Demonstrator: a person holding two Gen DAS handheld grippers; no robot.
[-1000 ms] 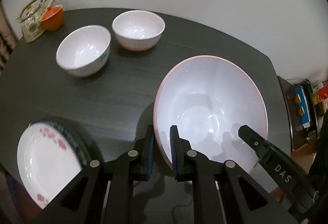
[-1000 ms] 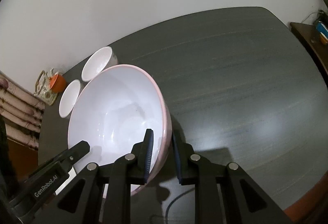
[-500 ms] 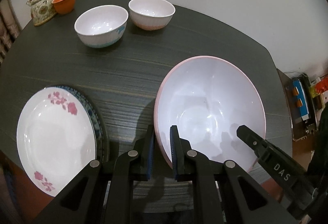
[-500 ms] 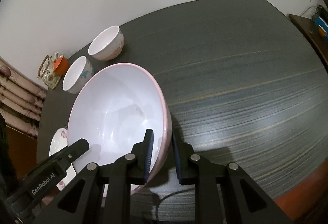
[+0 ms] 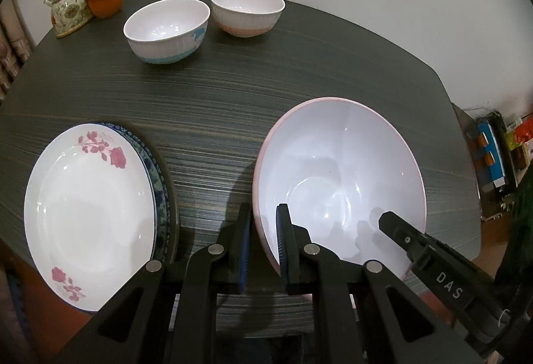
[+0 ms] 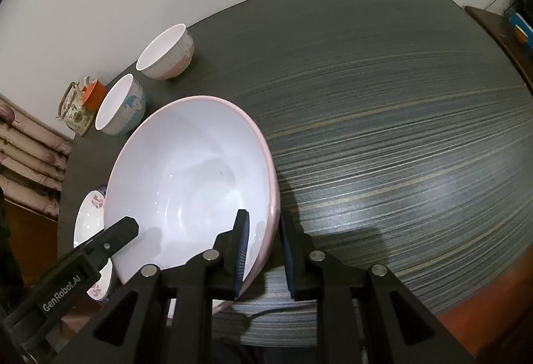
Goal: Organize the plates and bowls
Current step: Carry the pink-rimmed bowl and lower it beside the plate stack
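Two hand-held grippers, left (image 5: 263,244) and right (image 6: 263,250), each clamped on opposite rims of the big pink bowl (image 5: 339,177)

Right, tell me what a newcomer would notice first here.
The big pink-rimmed bowl stands out, gripped on opposite rims by the left tool and right tool over the dark table. Beside it lies a rose-patterned plate; two small bowls stand by the wall.
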